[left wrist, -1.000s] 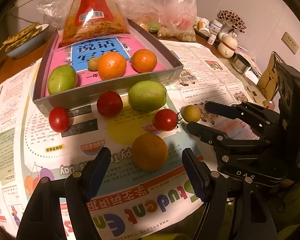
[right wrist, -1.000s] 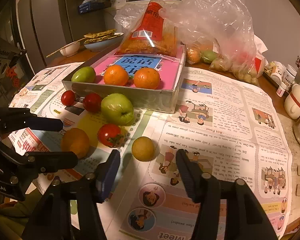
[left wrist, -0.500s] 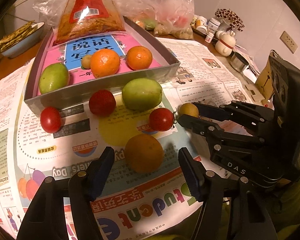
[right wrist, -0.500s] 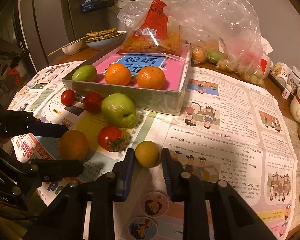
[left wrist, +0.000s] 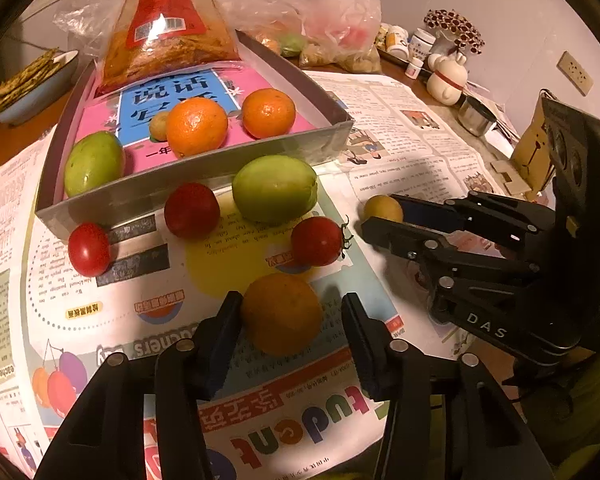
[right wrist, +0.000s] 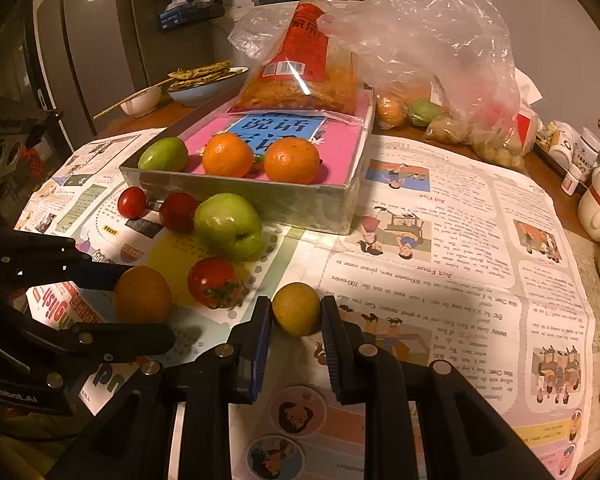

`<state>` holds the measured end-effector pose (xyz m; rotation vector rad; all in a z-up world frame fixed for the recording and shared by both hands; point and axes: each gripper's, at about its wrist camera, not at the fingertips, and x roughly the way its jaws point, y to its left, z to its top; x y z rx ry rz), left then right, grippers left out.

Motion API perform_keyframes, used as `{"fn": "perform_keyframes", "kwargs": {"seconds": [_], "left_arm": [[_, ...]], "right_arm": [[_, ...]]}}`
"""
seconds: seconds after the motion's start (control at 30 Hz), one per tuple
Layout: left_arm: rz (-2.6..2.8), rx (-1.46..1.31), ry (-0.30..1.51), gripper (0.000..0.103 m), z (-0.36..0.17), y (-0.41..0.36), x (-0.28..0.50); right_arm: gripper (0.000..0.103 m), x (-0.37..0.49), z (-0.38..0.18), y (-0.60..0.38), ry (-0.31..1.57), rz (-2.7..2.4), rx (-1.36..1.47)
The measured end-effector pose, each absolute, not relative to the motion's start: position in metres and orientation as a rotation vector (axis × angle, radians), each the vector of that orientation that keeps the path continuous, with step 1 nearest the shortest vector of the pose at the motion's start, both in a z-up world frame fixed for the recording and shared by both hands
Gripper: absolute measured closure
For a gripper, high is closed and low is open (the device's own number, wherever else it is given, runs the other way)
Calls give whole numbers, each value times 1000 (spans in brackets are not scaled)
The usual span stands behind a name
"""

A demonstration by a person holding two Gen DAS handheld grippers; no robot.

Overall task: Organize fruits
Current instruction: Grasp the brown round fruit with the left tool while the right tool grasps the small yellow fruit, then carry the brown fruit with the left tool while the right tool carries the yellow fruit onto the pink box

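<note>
At the bottom of the left wrist view, the left hand-held gripper (left wrist: 292, 320) has just been closing; its left pad touches a dull round orange (left wrist: 281, 314), while a gap shows at the right pad. In the right wrist view's lower centre, the right hand-held gripper (right wrist: 296, 314) is clamped on a small yellow fruit (right wrist: 296, 308). Both fruits lie on flat printed newspaper (right wrist: 440, 264) that covers the desk. Mid-frame lie three glossy tomatoes and a green apple (right wrist: 228, 226), crowded just before the grey wall of a shallow cardboard box (right wrist: 260, 194). Inside it are two oranges and a green fruit on pink paper. The newspaper at the right lies open. Behind, crinkled clear plastic bags (right wrist: 432, 40) rise; a dark fridge (right wrist: 88, 40) fills the upper left.
</note>
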<state>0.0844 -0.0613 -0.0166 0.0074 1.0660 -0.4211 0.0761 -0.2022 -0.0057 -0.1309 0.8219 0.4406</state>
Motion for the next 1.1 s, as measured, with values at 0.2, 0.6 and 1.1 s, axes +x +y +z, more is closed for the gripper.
{"fn": "perform_keyframes", "kwargs": {"seconds": [0.2, 0.6, 1.1], "left_arm": [[-417, -3, 1061, 63, -17, -57, 87], [-356, -48, 994, 63, 10, -29, 90], [-286, -76, 941, 63, 34, -10, 118]], "right_arm": [[78, 76, -2, -207, 812, 435, -115], [78, 76, 8, -215, 781, 430, -91], [78, 93, 34, -210, 715, 456, -84]]}}
